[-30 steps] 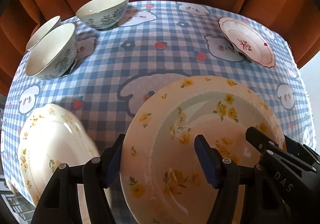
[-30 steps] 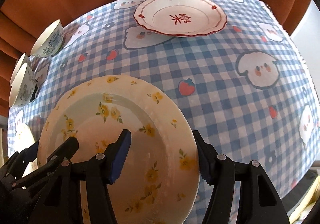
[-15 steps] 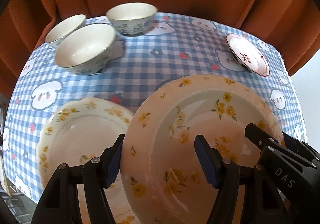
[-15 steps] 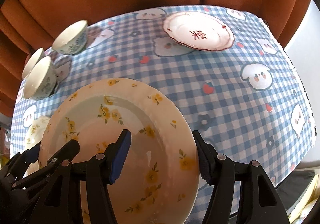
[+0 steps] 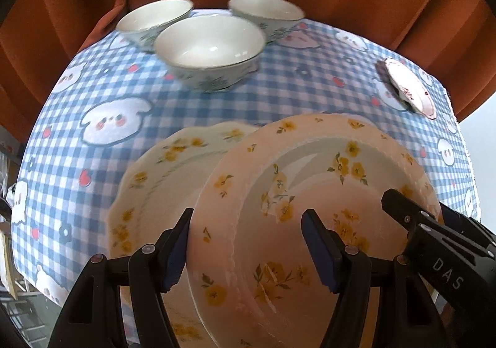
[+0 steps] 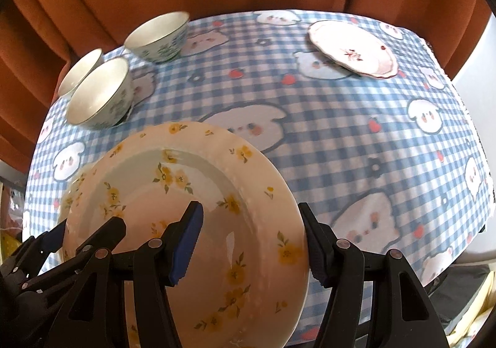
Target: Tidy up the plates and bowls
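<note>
Left hand-held gripper [image 5: 245, 245] is clamped across the left rim of the yellow-flowered plate [image 5: 310, 208], one pad under the edge and one in the well. That plate hangs tilted above the table [image 5: 93, 93], partly over a second flowered plate [image 5: 155, 186] lying flat. It looks like glazed ceramic: stiff, smooth, probably slippery and breakable, so opposite rims seem the safest hold. Right hand-held gripper [image 6: 251, 239] is closed on the right rim likewise. Three bowls [image 5: 210, 50] stand beyond; a red-trimmed plate [image 6: 353, 48] lies far right.
</note>
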Action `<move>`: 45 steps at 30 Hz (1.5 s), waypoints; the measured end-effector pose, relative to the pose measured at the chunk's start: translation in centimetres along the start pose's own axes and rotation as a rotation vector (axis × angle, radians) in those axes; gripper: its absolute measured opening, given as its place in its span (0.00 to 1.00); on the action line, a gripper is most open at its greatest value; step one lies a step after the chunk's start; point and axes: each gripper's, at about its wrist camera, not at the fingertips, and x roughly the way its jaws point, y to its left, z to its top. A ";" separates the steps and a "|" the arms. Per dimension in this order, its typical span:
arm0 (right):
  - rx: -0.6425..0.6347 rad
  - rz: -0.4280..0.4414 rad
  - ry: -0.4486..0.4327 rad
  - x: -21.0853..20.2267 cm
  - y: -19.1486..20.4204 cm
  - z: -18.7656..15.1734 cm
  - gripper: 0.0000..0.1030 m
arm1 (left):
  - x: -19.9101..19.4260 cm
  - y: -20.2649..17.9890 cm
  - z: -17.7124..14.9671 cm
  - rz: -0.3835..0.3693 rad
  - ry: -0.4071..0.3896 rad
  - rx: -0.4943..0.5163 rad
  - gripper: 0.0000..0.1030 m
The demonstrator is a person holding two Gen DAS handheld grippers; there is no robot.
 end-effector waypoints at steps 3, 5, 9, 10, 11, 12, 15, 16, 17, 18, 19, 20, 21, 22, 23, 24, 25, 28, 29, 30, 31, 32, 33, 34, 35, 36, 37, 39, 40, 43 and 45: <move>-0.012 -0.001 0.010 0.5 1.6 -0.3 0.64 | 0.4 1.5 -0.5 -0.002 0.021 -0.010 0.67; -0.022 -0.003 0.019 0.8 2.6 -0.5 0.64 | 0.8 2.5 -0.8 -0.004 0.035 -0.020 0.67; -0.041 -0.009 0.030 1.3 4.1 -0.6 0.64 | 1.4 3.6 -1.2 -0.012 0.059 -0.037 0.67; -0.043 -0.011 0.034 1.5 4.4 -0.6 0.64 | 1.6 3.8 -1.3 -0.015 0.069 -0.040 0.67; -0.043 -0.013 0.037 1.6 4.6 -0.6 0.64 | 1.8 3.9 -1.4 -0.016 0.076 -0.041 0.67; -0.046 -0.017 0.042 1.8 4.8 -0.6 0.64 | 1.9 4.0 -1.5 -0.018 0.080 -0.044 0.67; -0.052 -0.024 0.058 2.2 5.2 -0.5 0.64 | 2.5 4.3 -1.6 -0.025 0.095 -0.055 0.67; -0.056 -0.027 0.064 2.4 5.3 -0.5 0.64 | 2.6 4.3 -1.6 -0.026 0.097 -0.060 0.67; -0.059 -0.030 0.067 2.6 5.4 -0.5 0.64 | 2.6 4.2 -1.6 -0.020 0.092 -0.055 0.67; -0.061 -0.033 0.073 2.8 5.4 -0.5 0.63 | 2.6 4.2 -1.5 -0.016 0.087 -0.053 0.67; -0.064 -0.035 0.077 2.9 5.4 -0.5 0.64 | 2.6 4.2 -1.5 -0.011 0.082 -0.051 0.67; -0.065 -0.036 0.081 3.1 5.4 -0.4 0.64 | 2.6 4.1 -1.5 -0.001 0.078 -0.047 0.68; -0.068 -0.038 0.084 3.3 5.5 -0.3 0.64 | 2.6 4.2 -1.5 0.007 0.076 -0.043 0.69; -0.071 -0.039 0.089 3.5 5.5 -0.3 0.64 | 2.6 4.1 -1.5 0.018 0.075 -0.042 0.69; -0.073 -0.038 0.095 3.7 5.5 -0.3 0.64 | 2.7 4.0 -1.4 0.029 0.075 -0.040 0.69; -0.074 -0.036 0.101 3.9 5.5 -0.3 0.64 | 2.9 3.9 -1.1 0.036 0.076 -0.039 0.70; -0.077 -0.034 0.106 4.1 5.4 -0.3 0.63 | 3.0 3.8 -1.0 0.045 0.076 -0.039 0.70; -0.088 -0.026 0.112 4.5 5.5 -0.3 0.64 | 3.3 3.6 -0.8 0.067 0.073 -0.048 0.71; -0.091 -0.024 0.111 4.5 5.5 -0.3 0.63 | 3.4 3.5 -0.8 0.077 0.071 -0.052 0.71; -0.091 -0.018 0.110 4.6 5.5 -0.3 0.63 | 3.5 3.6 -0.8 0.082 0.070 -0.052 0.71; -0.095 -0.013 0.107 4.6 5.5 -0.3 0.63 | 3.6 3.6 -0.7 0.091 0.068 -0.054 0.71; -0.098 -0.010 0.105 4.7 5.5 -0.3 0.63 | 3.7 3.5 -0.7 0.102 0.068 -0.054 0.72; -0.102 -0.006 0.103 4.7 5.5 -0.3 0.63 | 3.7 3.4 -0.7 0.109 0.068 -0.054 0.72; -0.107 -0.001 0.101 4.6 5.5 -0.3 0.63 | 3.7 3.4 -0.8 0.116 0.068 -0.052 0.72; -0.112 -0.001 0.098 4.6 5.5 -0.3 0.61 | 3.8 3.2 -0.7 0.133 0.068 -0.050 0.73; -0.116 0.003 0.097 4.5 5.5 -0.4 0.59 | 3.7 3.3 -0.8 0.138 0.065 -0.051 0.73; -0.119 0.002 0.096 4.4 5.3 -0.4 0.54 | 3.7 3.2 -0.9 0.147 0.062 -0.048 0.73; -0.105 0.023 0.096 4.0 4.6 -0.5 0.47 | 3.7 3.0 -0.9 0.162 0.055 -0.038 0.74; -0.096 0.033 0.092 3.7 4.3 -0.5 0.43 | 3.7 2.8 -0.9 0.170 0.048 -0.032 0.74; -0.103 0.026 0.074 2.6 3.9 -1.0 0.36 | 3.7 2.7 -1.0 0.185 0.038 -0.025 0.74; -0.114 0.016 0.064 2.1 4.0 -1.2 0.34 | 3.6 2.7 -1.0 0.188 0.035 -0.021 0.74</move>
